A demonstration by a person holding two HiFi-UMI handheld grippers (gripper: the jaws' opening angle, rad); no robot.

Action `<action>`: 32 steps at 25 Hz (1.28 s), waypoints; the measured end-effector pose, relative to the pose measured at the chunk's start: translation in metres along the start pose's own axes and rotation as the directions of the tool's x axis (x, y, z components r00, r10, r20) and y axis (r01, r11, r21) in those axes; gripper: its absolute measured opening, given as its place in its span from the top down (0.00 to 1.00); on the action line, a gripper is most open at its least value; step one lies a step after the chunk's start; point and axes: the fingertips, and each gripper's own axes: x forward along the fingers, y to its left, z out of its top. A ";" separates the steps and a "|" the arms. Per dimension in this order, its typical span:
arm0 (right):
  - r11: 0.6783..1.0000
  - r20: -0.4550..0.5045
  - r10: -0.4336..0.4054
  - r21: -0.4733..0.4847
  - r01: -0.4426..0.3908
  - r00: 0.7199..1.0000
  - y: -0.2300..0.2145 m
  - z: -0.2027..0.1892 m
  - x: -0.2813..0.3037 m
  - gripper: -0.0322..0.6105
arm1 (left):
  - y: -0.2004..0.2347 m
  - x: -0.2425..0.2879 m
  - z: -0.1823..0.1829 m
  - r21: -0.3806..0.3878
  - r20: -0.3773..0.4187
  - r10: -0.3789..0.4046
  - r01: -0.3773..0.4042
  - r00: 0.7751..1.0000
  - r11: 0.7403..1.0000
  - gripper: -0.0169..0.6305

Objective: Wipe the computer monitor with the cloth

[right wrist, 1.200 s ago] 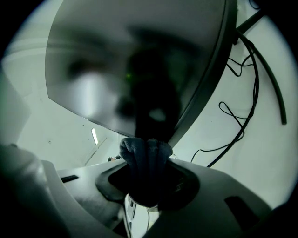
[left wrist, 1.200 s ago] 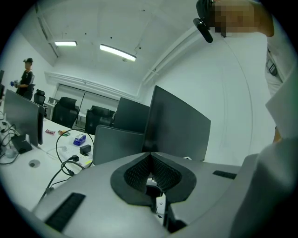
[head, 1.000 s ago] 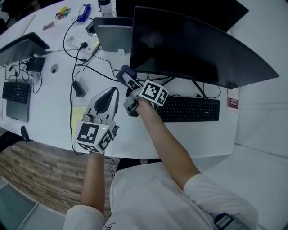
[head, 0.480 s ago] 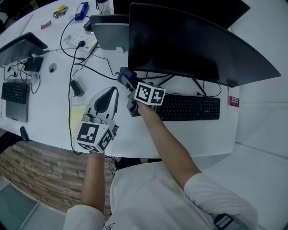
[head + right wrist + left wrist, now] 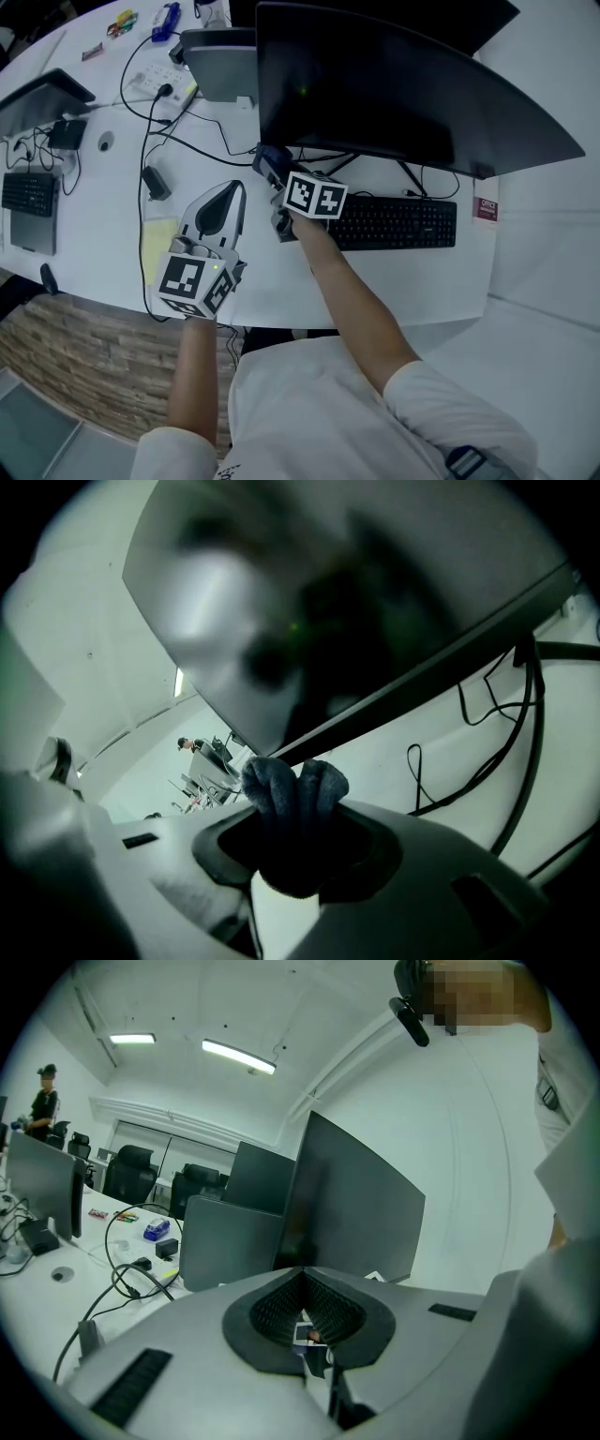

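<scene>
Overhead, two grippers show. The right gripper (image 5: 275, 172) pinches one dark blue fleecy cloth (image 5: 291, 803) between its fingers, just below the wide black curved monitor's (image 5: 394, 84) lower edge. Only the left gripper view shows the left gripper's (image 5: 305, 1326) fingers pressed together, empty.

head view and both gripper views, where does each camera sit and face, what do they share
Head view: on the person's head, looking steeply down at the desk, monitor and keyboard; both forearms, left tool and right tool show.
Left gripper view: on the left tool, looking along its shut jaws toward the monitor; the person's shirt at right.
Right gripper view: on the right tool, looking up at the monitor's screen past the cloth its jaws pinch.
Shared: all three show the monitor.
</scene>
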 end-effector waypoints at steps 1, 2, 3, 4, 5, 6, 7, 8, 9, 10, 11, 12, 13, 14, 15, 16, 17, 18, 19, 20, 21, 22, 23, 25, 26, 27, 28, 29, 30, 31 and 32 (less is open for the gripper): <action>1.000 0.004 -0.005 0.001 0.005 1.000 -0.003 0.002 -0.002 0.73 | 0.000 0.001 0.000 0.000 0.000 0.000 0.000 1.000 1.000 0.96; 1.000 0.006 -0.011 -0.001 0.011 1.000 -0.006 0.004 -0.005 0.73 | -0.001 0.001 0.000 -0.001 -0.001 0.000 0.000 1.000 1.000 0.96; 1.000 0.007 -0.016 -0.004 0.016 1.000 -0.008 0.006 -0.007 0.73 | -0.002 0.003 -0.001 -0.001 -0.002 -0.001 0.001 1.000 1.000 0.96; 1.000 0.009 -0.022 -0.006 0.022 1.000 -0.011 0.007 -0.010 0.73 | -0.004 0.004 -0.001 -0.001 -0.003 -0.002 0.002 1.000 1.000 0.96; 1.000 0.011 -0.029 -0.005 0.029 1.000 -0.015 0.009 -0.014 0.73 | -0.006 0.006 -0.001 -0.001 -0.002 -0.003 0.003 1.000 1.000 0.96; 0.999 0.016 -0.036 -0.002 0.036 0.999 -0.019 0.010 -0.018 0.73 | -0.009 0.008 -0.001 -0.002 -0.001 -0.004 0.004 1.000 1.000 0.96; 0.999 0.021 -0.043 0.002 0.043 0.999 -0.024 0.012 -0.022 0.73 | -0.013 0.011 -0.001 -0.003 0.000 -0.007 0.007 1.000 1.000 0.96; 0.999 0.026 -0.049 0.005 0.048 0.998 -0.028 0.014 -0.027 0.73 | -0.017 0.014 -0.002 -0.003 0.000 -0.012 0.012 1.000 1.000 0.96; 0.999 0.030 -0.054 0.006 0.054 0.998 -0.033 0.016 -0.031 0.73 | -0.022 0.017 -0.002 -0.002 -0.001 -0.019 0.019 1.000 1.000 0.96; 0.998 0.034 -0.059 0.006 0.059 0.998 -0.037 0.018 -0.036 0.73 | -0.027 0.020 -0.003 -0.002 -0.002 -0.025 0.025 1.000 1.000 0.96; 0.998 0.037 -0.066 0.004 0.066 0.997 -0.041 0.020 -0.040 0.73 | -0.032 0.023 -0.004 -0.002 -0.004 -0.032 0.032 0.999 0.999 0.96; 0.997 0.039 -0.072 0.001 0.072 0.997 -0.046 0.022 -0.045 0.73 | -0.037 0.026 -0.005 -0.003 -0.005 -0.038 0.038 0.999 0.999 0.96; 0.997 0.041 -0.079 -0.004 0.079 0.996 -0.050 0.025 -0.049 0.73 | -0.042 0.029 -0.005 -0.004 -0.007 -0.043 0.043 0.999 0.999 0.96; 0.996 0.042 -0.085 -0.011 0.086 0.995 -0.055 0.027 -0.054 0.73 | -0.047 0.033 -0.006 -0.004 -0.009 -0.048 0.048 0.999 0.999 0.96; 0.995 0.044 -0.092 -0.020 0.093 0.995 -0.060 0.030 -0.059 0.73 | -0.052 0.036 -0.007 -0.003 -0.011 -0.053 0.053 0.999 0.999 0.96; 0.995 0.046 -0.099 -0.029 0.100 0.994 -0.066 0.032 -0.064 0.73 | -0.057 0.038 -0.008 -0.002 -0.012 -0.057 0.057 0.998 0.998 0.96; 0.994 0.048 -0.105 -0.037 0.107 0.993 -0.071 0.034 -0.069 0.73 | -0.062 0.041 -0.008 -0.001 -0.013 -0.061 0.061 0.998 0.998 0.96; 0.993 0.050 -0.112 -0.041 0.114 0.992 -0.076 0.036 -0.074 0.73 | -0.067 0.044 -0.008 0.001 -0.014 -0.064 0.064 0.998 0.998 0.96; 0.992 0.052 -0.118 -0.043 0.121 0.992 -0.081 0.038 -0.080 0.73 | -0.072 0.047 -0.009 0.001 -0.015 -0.067 0.067 0.998 0.998 0.96; 0.991 0.055 -0.125 -0.043 0.127 0.991 -0.086 0.040 -0.085 0.73 | -0.077 0.049 -0.009 0.002 -0.016 -0.070 0.070 0.997 0.998 0.96; 0.990 0.058 -0.132 -0.044 0.134 0.990 -0.091 0.043 -0.090 0.73 | -0.082 0.052 -0.009 0.002 -0.018 -0.074 0.074 0.997 0.997 0.96; 0.989 0.061 -0.139 -0.045 0.142 0.988 -0.096 0.045 -0.096 0.73 | -0.087 0.055 -0.010 0.003 -0.019 -0.077 0.078 0.997 0.997 0.96; 0.988 0.065 -0.146 -0.046 0.149 0.987 -0.102 0.047 -0.102 0.73 | -0.093 0.058 -0.010 0.003 -0.020 -0.081 0.081 0.996 0.997 0.96; 0.986 0.072 -0.159 -0.047 0.162 0.985 -0.114 0.053 -0.114 0.73 | -0.104 0.065 -0.012 0.005 -0.021 -0.089 0.089 0.996 0.996 0.96; 0.984 0.075 -0.165 -0.047 0.169 0.983 -0.120 0.056 -0.120 0.73 | -0.110 0.068 -0.012 0.004 -0.021 -0.094 0.094 0.995 0.996 0.96; 0.983 0.079 -0.172 -0.047 0.176 0.982 -0.127 0.059 -0.126 0.73 | -0.116 0.072 -0.013 0.004 -0.021 -0.099 0.099 0.995 0.995 0.96; 0.982 0.082 -0.179 -0.049 0.183 0.980 -0.134 0.062 -0.133 0.73 | -0.123 0.075 -0.014 0.005 -0.022 -0.104 0.104 0.994 0.995 0.96; 0.981 0.084 -0.185 -0.051 0.189 0.979 -0.140 0.065 -0.139 0.73 | -0.129 0.079 -0.014 0.006 -0.022 -0.109 0.109 0.994 0.994 0.96; 0.979 0.087 -0.190 -0.055 0.195 0.978 -0.145 0.067 -0.144 0.73 | -0.135 0.082 -0.015 0.006 -0.023 -0.112 0.113 0.993 0.994 0.96; 0.978 0.089 -0.195 -0.057 0.201 0.977 -0.150 0.069 -0.150 0.73 | -0.141 0.084 -0.015 0.007 -0.024 -0.115 0.116 0.993 0.993 0.96; 0.977 0.091 -0.202 -0.057 0.207 0.975 -0.156 0.071 -0.155 0.73 | -0.146 0.087 -0.016 0.008 -0.024 -0.118 0.118 0.993 0.993 0.96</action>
